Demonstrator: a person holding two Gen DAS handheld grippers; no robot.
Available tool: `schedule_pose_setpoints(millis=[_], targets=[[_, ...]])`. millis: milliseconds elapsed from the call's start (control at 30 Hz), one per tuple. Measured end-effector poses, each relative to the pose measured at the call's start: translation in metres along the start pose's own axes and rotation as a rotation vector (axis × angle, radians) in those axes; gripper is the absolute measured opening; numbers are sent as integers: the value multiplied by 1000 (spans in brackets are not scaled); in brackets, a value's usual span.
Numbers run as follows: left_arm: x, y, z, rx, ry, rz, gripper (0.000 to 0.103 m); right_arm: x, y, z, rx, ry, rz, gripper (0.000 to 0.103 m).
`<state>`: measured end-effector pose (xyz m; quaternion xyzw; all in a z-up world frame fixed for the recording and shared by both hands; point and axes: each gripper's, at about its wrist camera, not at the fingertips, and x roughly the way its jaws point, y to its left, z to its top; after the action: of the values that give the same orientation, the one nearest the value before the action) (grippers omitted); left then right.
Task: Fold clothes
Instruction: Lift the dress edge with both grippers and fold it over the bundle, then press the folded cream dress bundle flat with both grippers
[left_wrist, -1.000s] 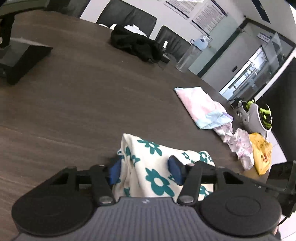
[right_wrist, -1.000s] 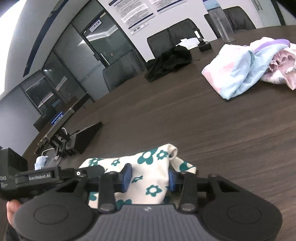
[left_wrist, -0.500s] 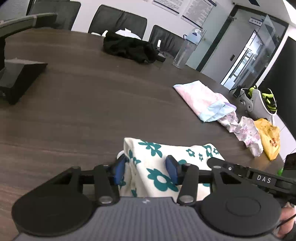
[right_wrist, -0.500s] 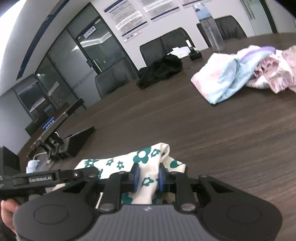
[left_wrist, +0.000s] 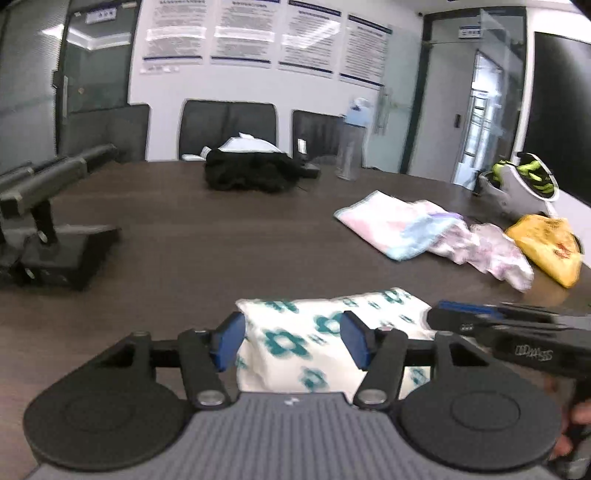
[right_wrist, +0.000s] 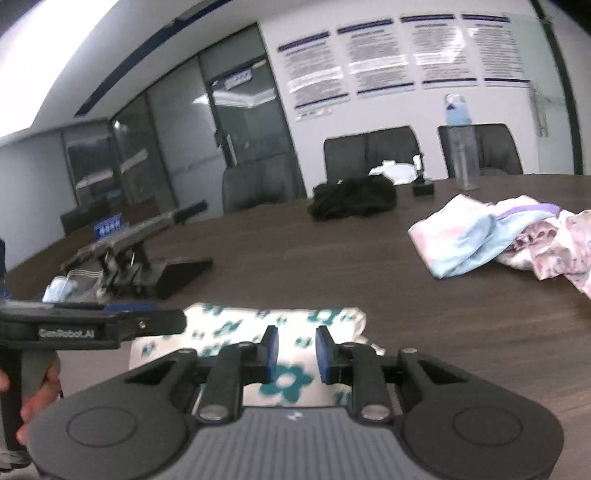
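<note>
Flowered cloth (left_wrist: 314, 343) between both hand-held grippers, left (left_wrist: 291, 341) half-open, right (right_wrist: 295, 354) narrowly parted.

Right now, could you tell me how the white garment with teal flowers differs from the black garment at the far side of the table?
The white teal-flowered garment lies folded into a fairly flat shape at the near edge; the black garment sits in a crumpled heap by the chairs. The flowered one is light and patterned; the black one is plain and dark. Both rest on the dark wooden table.
</note>
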<state>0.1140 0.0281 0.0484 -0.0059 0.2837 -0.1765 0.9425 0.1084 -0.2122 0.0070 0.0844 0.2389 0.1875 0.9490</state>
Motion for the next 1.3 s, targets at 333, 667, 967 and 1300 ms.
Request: schedule_pose_setpoints(millis=[333,667,967,1300], targets=[[-6,11,-17,-91,6,2,46,-5,16,-7,-69,37,-5,21],[-33,12,-26,-52,-123,33,46,-23,-1,-10,-11,26,-29,28],[-8,5,-40,-9,-55,-12,24,-15,-33,-17,189,88,21,31],[-10,47,-40,-310,-92,-87,50,14,-65,10,395,80,76,87]])
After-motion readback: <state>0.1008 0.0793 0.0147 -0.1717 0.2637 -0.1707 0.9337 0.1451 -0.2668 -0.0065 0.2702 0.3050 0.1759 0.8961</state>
